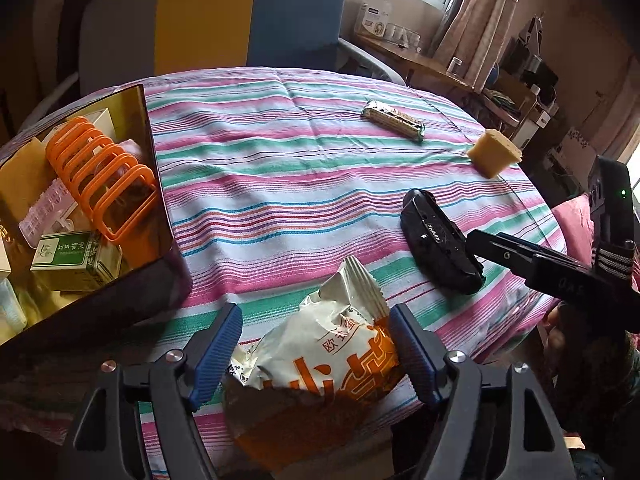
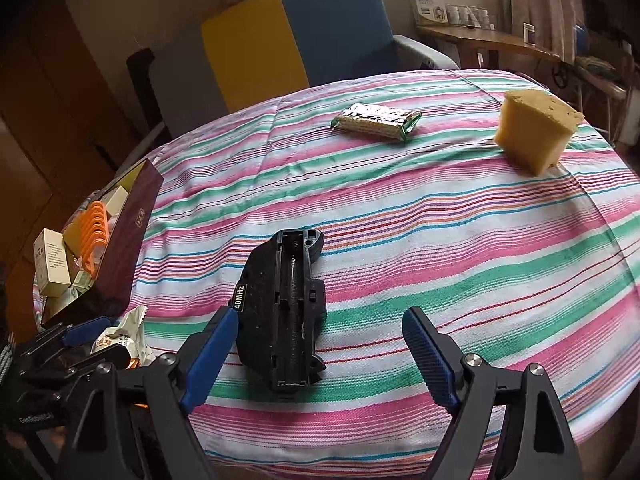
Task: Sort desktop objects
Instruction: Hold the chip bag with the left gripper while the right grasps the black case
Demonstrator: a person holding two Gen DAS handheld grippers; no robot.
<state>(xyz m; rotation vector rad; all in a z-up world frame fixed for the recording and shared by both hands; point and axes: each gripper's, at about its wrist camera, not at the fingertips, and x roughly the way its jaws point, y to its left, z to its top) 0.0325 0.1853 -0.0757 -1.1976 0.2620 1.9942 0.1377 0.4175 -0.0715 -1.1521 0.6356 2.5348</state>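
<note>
A white and orange snack bag (image 1: 332,344) lies on the striped tablecloth (image 1: 280,184) between the blue pads of my left gripper (image 1: 315,356), which stands open around it. A black remote controller (image 2: 284,312) lies battery bay up between the jaws of my open right gripper (image 2: 320,360), close against the left pad, well clear of the right one. In the left wrist view a finger (image 1: 504,254) of the right gripper rests by the controller (image 1: 436,248). The right wrist view shows the left gripper (image 2: 80,332) at the bag (image 2: 120,336).
A dark box (image 1: 120,308) with gold lining stands at the table's left edge (image 2: 132,232), holding an orange rack (image 1: 100,176) and small cartons. A foil cracker packet (image 2: 376,122) and a yellow sponge (image 2: 536,136) lie farther back. A blue and yellow chair (image 2: 320,28) stands behind.
</note>
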